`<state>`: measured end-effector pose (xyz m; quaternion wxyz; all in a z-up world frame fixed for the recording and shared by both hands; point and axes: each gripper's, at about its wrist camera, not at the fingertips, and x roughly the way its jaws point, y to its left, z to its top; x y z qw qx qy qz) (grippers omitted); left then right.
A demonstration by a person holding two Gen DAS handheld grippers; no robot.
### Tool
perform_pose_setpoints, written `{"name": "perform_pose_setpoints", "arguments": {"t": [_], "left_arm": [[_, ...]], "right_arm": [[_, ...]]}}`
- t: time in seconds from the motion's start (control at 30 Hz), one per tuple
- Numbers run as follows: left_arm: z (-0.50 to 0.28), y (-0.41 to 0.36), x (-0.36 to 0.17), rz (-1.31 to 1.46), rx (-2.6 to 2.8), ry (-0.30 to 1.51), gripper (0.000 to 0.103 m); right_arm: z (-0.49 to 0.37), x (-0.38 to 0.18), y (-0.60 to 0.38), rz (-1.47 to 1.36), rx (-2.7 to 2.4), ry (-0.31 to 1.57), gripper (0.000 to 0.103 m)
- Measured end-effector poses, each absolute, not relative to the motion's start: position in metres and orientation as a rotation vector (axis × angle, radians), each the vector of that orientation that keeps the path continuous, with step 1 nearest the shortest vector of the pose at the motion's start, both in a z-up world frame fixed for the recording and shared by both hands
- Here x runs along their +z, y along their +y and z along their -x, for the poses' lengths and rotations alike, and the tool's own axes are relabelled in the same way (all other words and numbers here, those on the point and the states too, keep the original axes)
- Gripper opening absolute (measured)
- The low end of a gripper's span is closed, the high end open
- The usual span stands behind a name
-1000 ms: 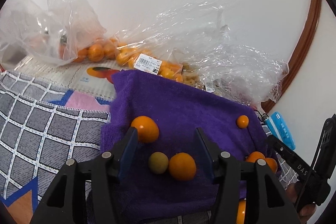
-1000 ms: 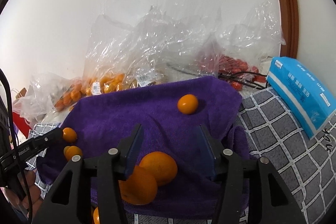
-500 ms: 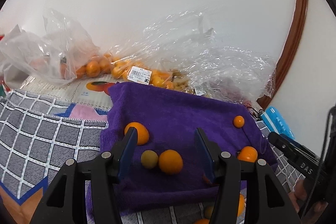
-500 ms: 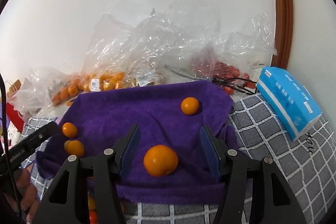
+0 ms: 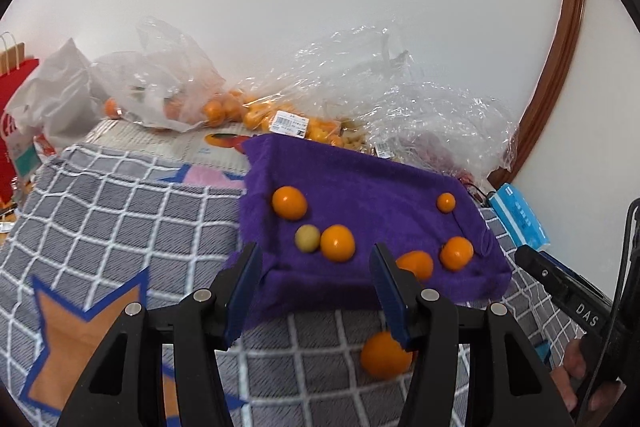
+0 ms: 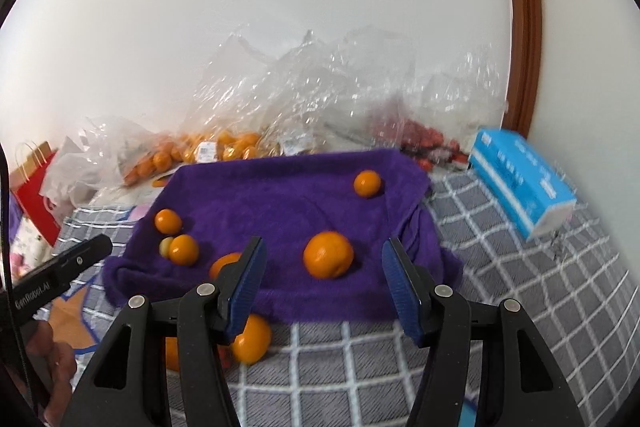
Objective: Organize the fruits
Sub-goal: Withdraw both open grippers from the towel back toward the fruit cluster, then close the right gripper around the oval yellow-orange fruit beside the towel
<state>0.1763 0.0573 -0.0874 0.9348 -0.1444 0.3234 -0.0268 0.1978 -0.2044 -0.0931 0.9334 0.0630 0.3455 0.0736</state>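
Loosely scattered oranges [image 6: 328, 255] — round, axis indiscernible

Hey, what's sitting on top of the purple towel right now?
On the purple towel lie five orange fruits, such as one, and a pale greenish one. Whatever lies under the towel is covered.

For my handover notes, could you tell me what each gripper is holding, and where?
Nothing: the left gripper and right gripper are both open and empty.
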Motion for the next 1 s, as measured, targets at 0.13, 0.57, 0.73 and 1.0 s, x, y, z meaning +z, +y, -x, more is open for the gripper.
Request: {"name": "perform_pose_setpoints", "arguments": {"t": [0.13,0.57,0.73,1.0], "left_arm": [[-0.162,0.065,-0.087,0.308,-0.078,0.679,0.053],[-0.151,0.070,-0.115,0.292,-0.058,0.797,0.053],[-0.150,0.070,-0.130,0.286,-0.057,0.842,0.053],[-0.155,0.070,-0.145,0.269,-0.077,0.870,0.052]], "right_arm": [[-0.189,-0.093,-0.205,-0.158,0.172,0.745,0.060],[-0.166,-0.098,-0.208,-0.150,0.185,0.790,0.055],[-0.161,-0.112,-0.203,-0.146,0.204,0.796,0.054],[-0.168,-0.129,-0.188,-0.120,0.213,0.809,0.054]]}}
